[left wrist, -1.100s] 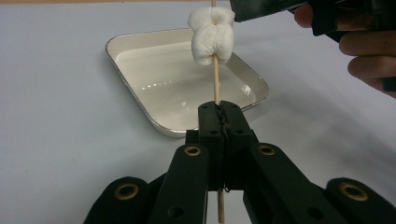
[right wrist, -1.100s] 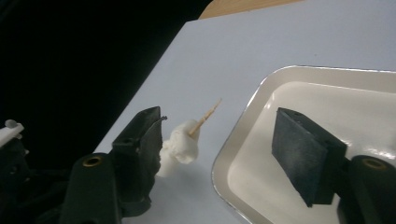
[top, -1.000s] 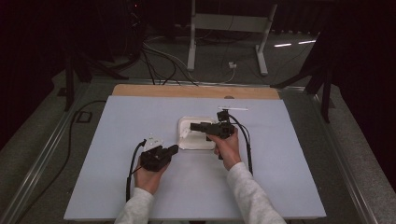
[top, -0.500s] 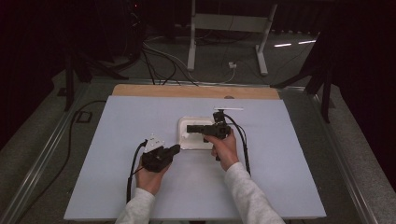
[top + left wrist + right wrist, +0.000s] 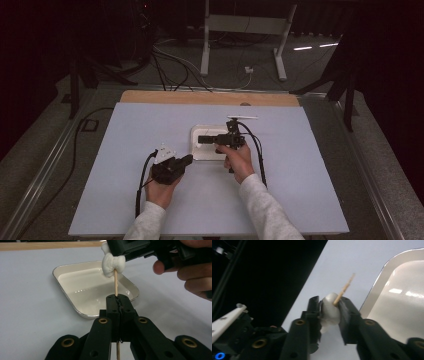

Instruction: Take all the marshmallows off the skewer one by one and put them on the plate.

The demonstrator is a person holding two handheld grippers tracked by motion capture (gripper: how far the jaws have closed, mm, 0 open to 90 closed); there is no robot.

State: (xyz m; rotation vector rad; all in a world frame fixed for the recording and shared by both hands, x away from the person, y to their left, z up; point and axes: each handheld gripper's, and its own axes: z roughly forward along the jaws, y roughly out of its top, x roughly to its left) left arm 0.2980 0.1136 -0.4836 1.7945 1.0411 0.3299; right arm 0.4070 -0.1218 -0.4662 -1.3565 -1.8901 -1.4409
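A thin wooden skewer [image 5: 115, 283] stands upright in my left gripper [image 5: 116, 302], whose jaws are shut on its shaft. A white marshmallow [image 5: 112, 263] is threaded on the skewer's upper part, above a white tray [image 5: 75, 307]. My right gripper [image 5: 329, 307] reaches in from the side. Its jaws have just been closing, and their pads now squeeze the marshmallow [image 5: 329, 315] into a pinched shape. The skewer's pointed tip [image 5: 345, 286] pokes out past it. In the high view the left gripper [image 5: 188, 159] and right gripper [image 5: 201, 139] meet at the tray's [image 5: 200, 154] front left.
The tray sits mid-table on a pale blue sheet [image 5: 300, 165], and nothing lies in it. A wooden strip [image 5: 210, 97] runs along the table's far edge. Cables trail from both grippers toward the person. Dark floor and stands lie beyond.
The right gripper has shifted a little to the left over the tray, toward the left gripper. The left hand has kept still.
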